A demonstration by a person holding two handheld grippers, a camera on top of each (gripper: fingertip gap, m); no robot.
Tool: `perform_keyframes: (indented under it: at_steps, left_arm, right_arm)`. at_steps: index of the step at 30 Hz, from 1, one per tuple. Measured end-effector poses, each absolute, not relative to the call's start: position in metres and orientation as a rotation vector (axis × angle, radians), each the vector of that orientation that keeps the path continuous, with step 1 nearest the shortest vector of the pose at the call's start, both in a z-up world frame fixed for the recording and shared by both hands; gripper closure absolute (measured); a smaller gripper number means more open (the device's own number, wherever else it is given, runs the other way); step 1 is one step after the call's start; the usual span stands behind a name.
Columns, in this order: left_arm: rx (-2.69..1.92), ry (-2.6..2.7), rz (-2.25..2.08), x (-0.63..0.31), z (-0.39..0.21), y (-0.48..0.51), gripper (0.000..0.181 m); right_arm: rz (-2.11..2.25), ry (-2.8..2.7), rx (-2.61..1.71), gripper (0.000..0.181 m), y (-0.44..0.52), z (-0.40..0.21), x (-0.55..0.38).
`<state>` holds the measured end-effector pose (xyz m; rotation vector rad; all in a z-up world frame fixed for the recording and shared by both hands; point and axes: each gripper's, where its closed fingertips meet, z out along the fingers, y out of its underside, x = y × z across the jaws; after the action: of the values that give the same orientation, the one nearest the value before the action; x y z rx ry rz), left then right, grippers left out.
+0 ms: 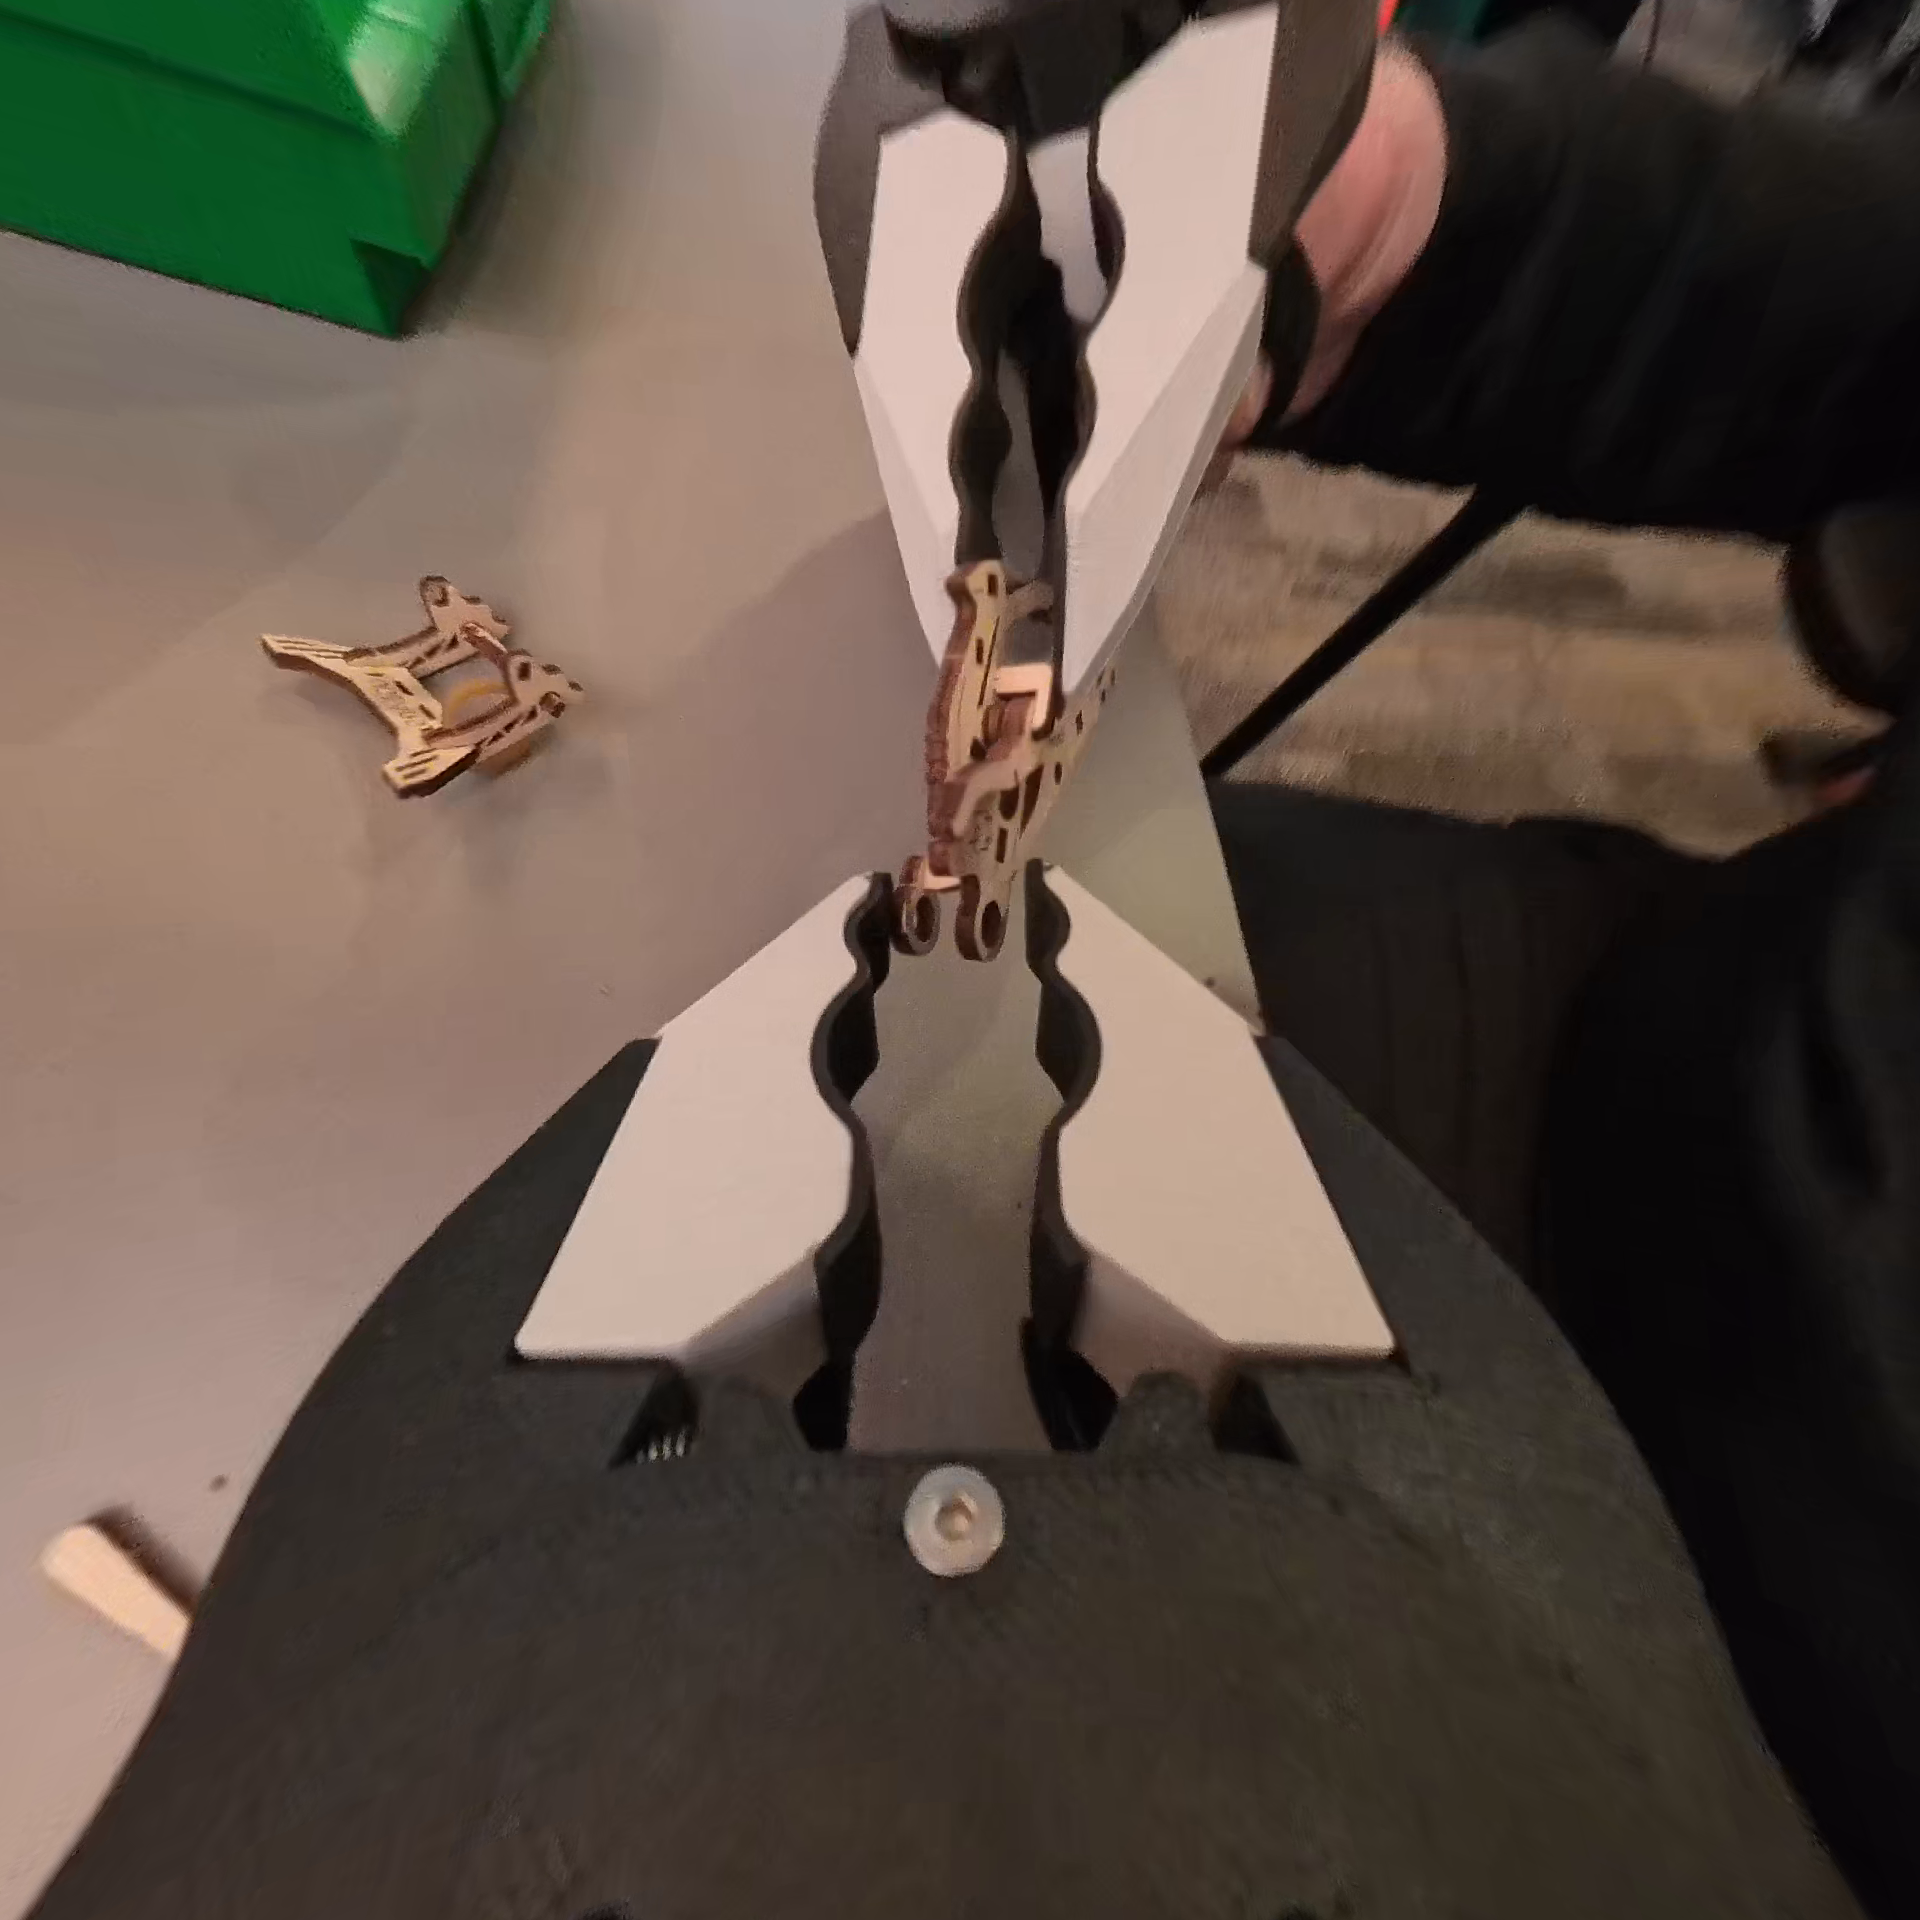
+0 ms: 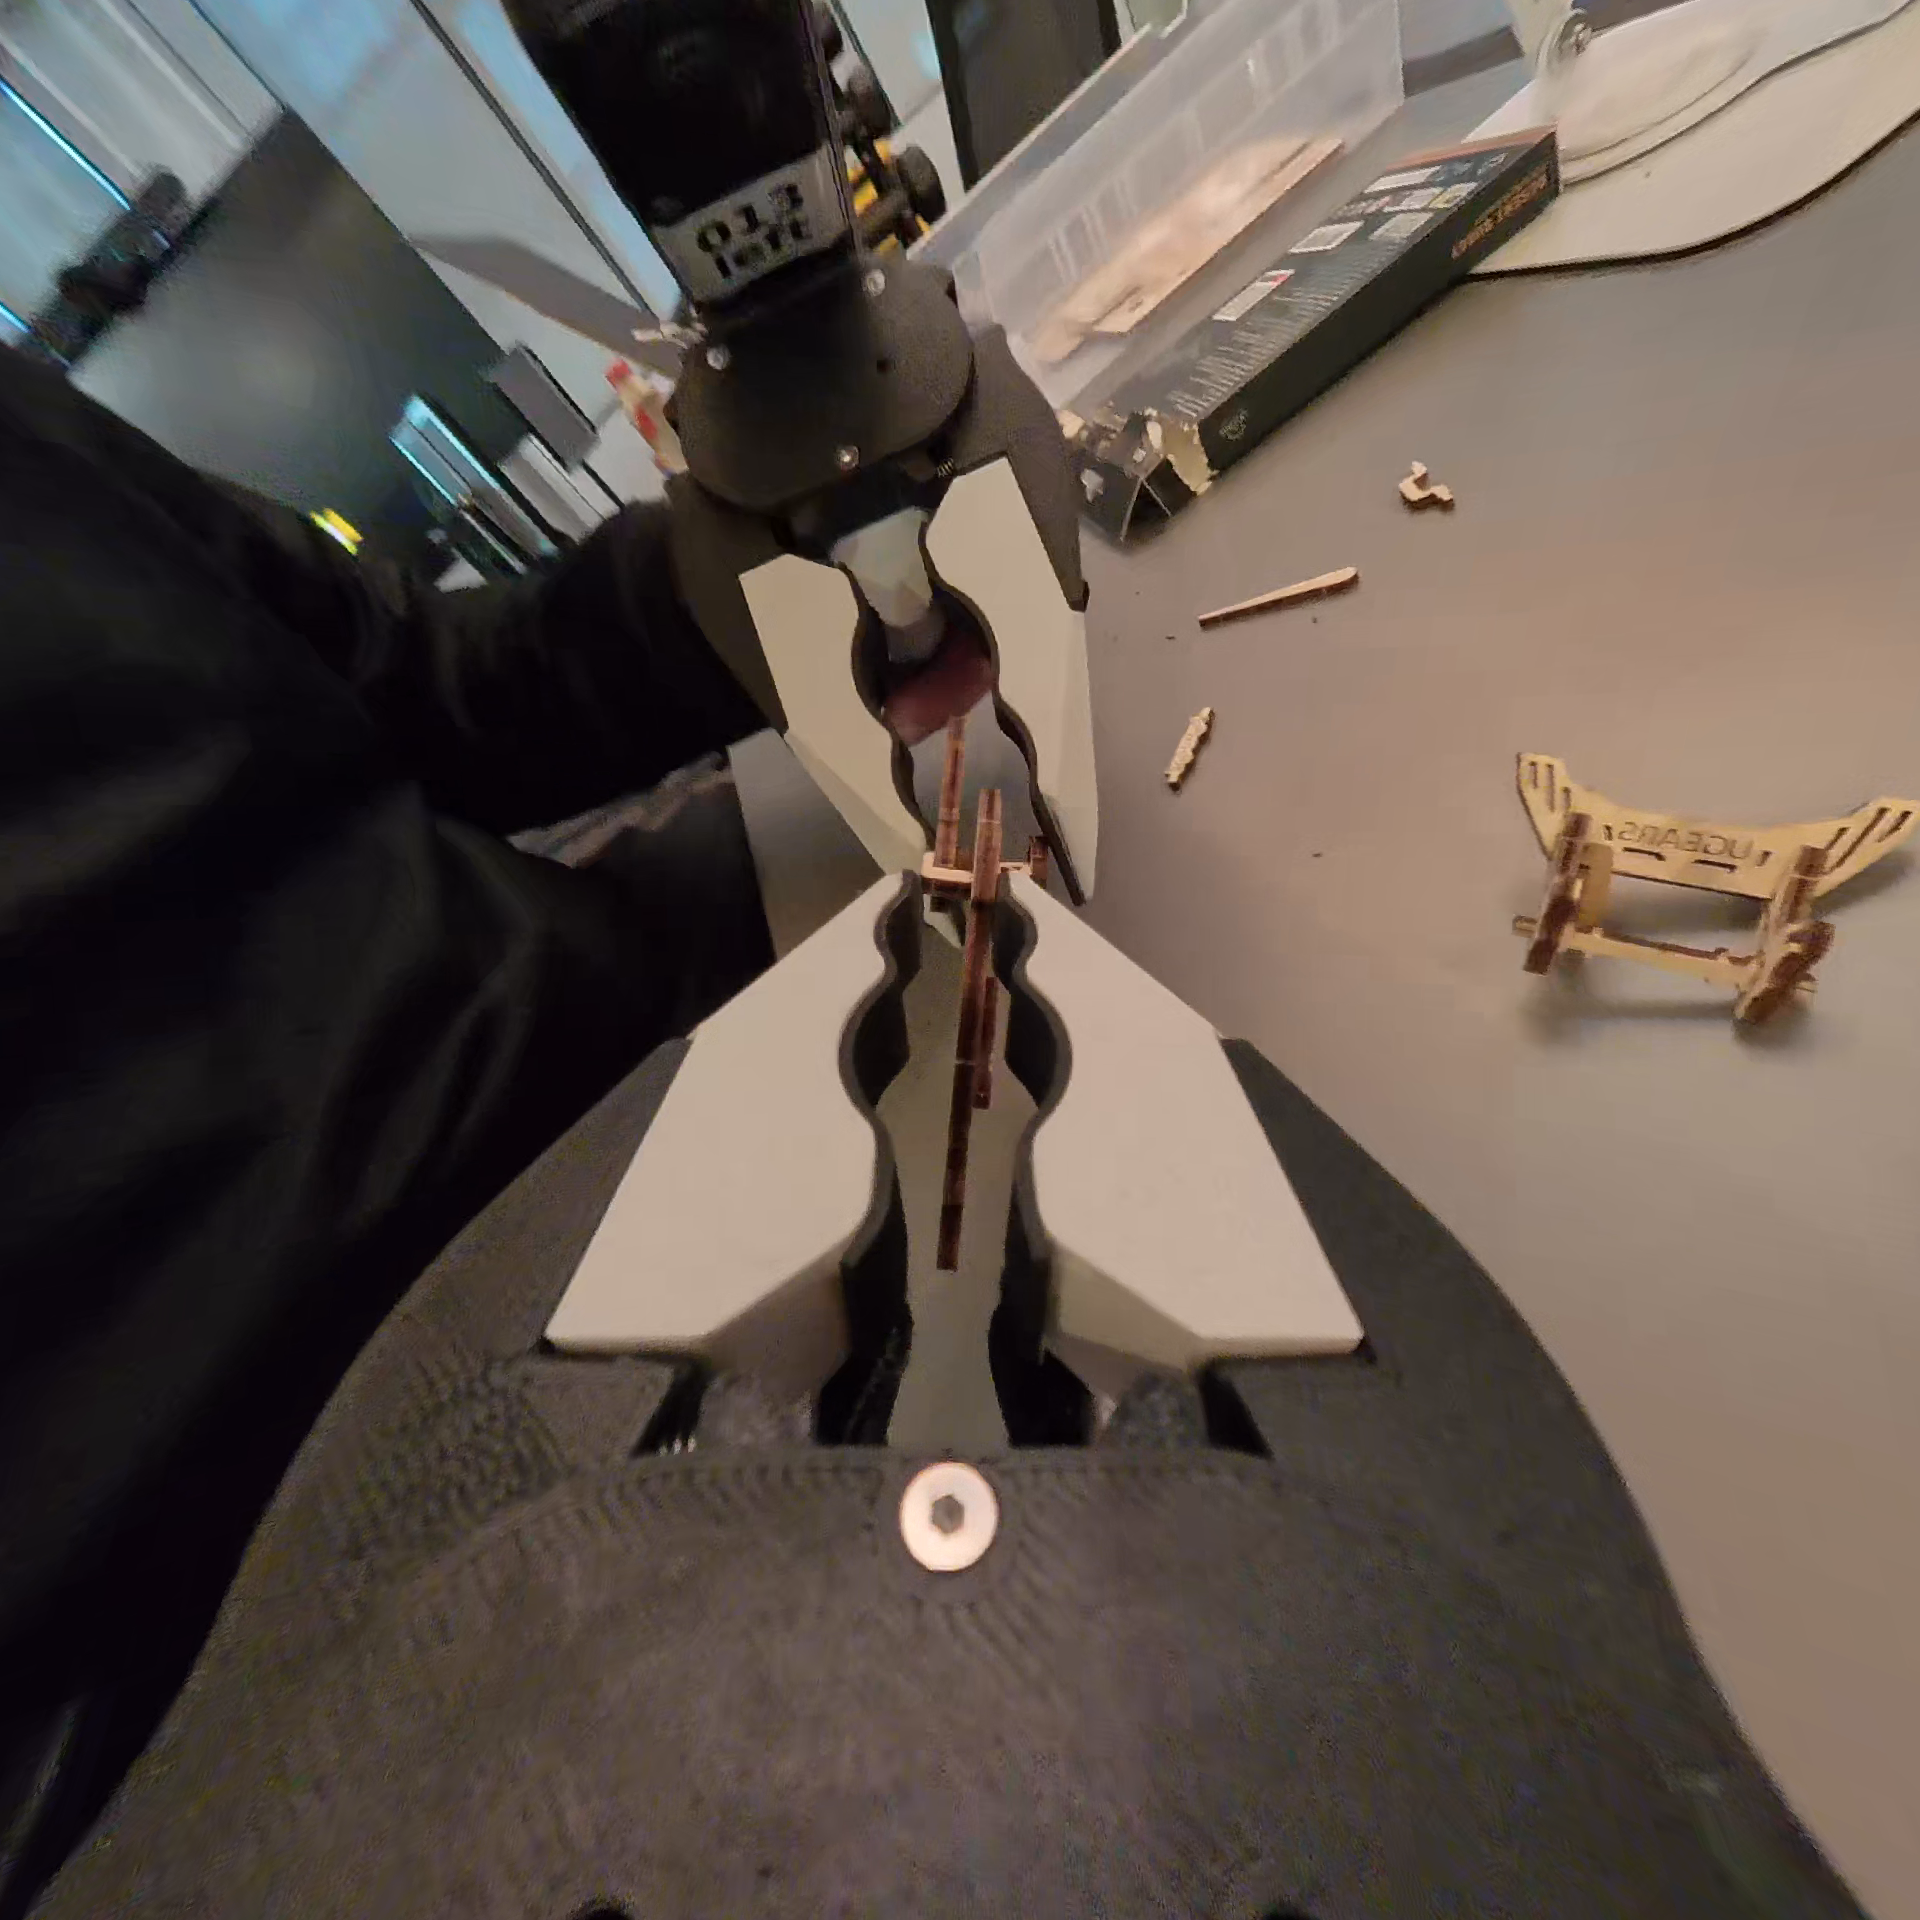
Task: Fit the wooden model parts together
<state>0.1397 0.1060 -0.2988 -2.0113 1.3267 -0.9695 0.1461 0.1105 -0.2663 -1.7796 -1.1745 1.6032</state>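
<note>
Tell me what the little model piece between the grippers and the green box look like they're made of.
Model piece: thin plywood by the look, pale faces, dark scorched edges suggesting laser cutting. Green box: probably glossy plastic or coated card; it is blurred, so I cannot say which.

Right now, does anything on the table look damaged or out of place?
Yes. The dark cardboard box at the back has a torn end, ragged with pale card showing. Small wooden offcuts lie scattered loose on the grey table near it. The assembled wooden frame stands upright and looks intact.
</note>
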Motion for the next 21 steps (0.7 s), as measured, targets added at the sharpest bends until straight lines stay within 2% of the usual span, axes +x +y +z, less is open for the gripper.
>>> perform_keyframes:
  at_steps: [4,9,13,19,21]
  left_arm:
    - [-1.979,1.176,-1.125,0.14,-0.285,0.103,0.161]
    - [-1.987,1.077,-1.175,0.135,-0.282,0.102,0.162]
    - [-1.978,1.023,-1.179,0.128,-0.279,0.102,0.162]
    - [-1.961,1.022,-1.142,0.125,-0.281,0.105,0.162]
    - [-1.982,1.023,-1.099,0.12,-0.286,0.108,0.162]
  right_arm:
    - [1.761,-1.078,-1.766,0.171,0.113,-0.253,0.143]
    - [1.752,-1.062,-1.783,0.17,0.114,-0.248,0.137]
    - [1.648,-1.112,-1.799,0.157,0.114,-0.247,0.139]
    - [1.437,-1.239,-1.861,0.177,0.113,-0.261,0.142]
    - [1.363,-1.245,-1.886,0.165,0.118,-0.265,0.144]
